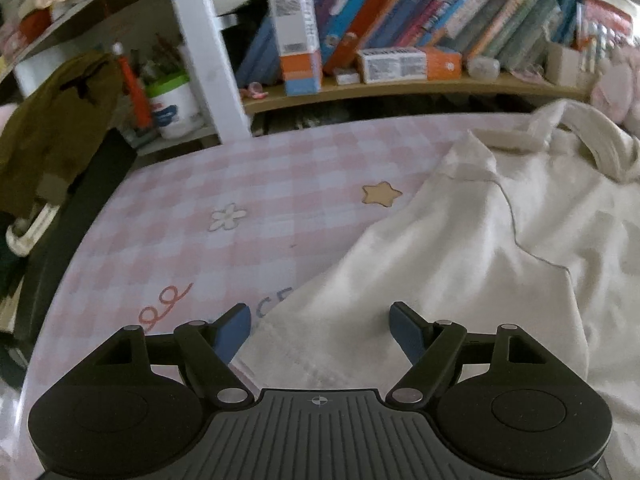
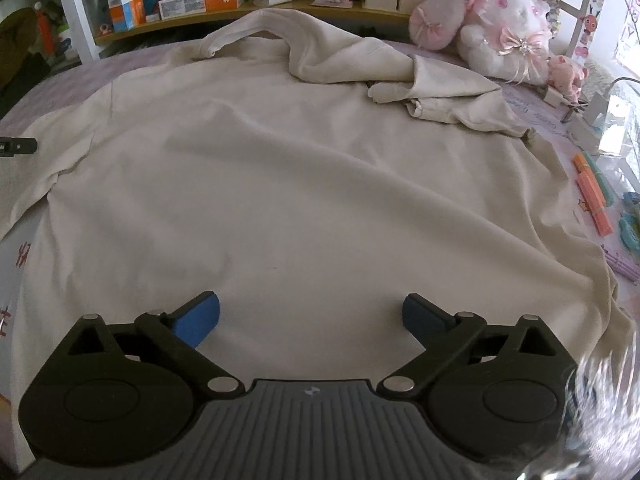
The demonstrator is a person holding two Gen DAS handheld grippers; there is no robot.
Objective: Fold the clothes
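Landmark: cream garment (image 2: 304, 168), spread nearly flat over the worktop (image 1: 224, 184), which has a pink checked cover.
Garment details: collar at the far edge, toward the bookshelf (image 1: 400, 84); one sleeve (image 2: 360, 64) is folded back onto the garment's far right part.
Left hand-held gripper (image 1: 320, 330): over the garment's left hem corner, blue pads spread apart, only loose cloth below them, nothing clamped.
Right hand-held gripper (image 2: 311, 320): over the garment's near middle, jaws wide apart, gripping nothing.
Plush toys (image 2: 492, 24): pink and white, beyond the garment's far right corner.
Pens (image 2: 592, 196): orange, just right of the garment's right edge.
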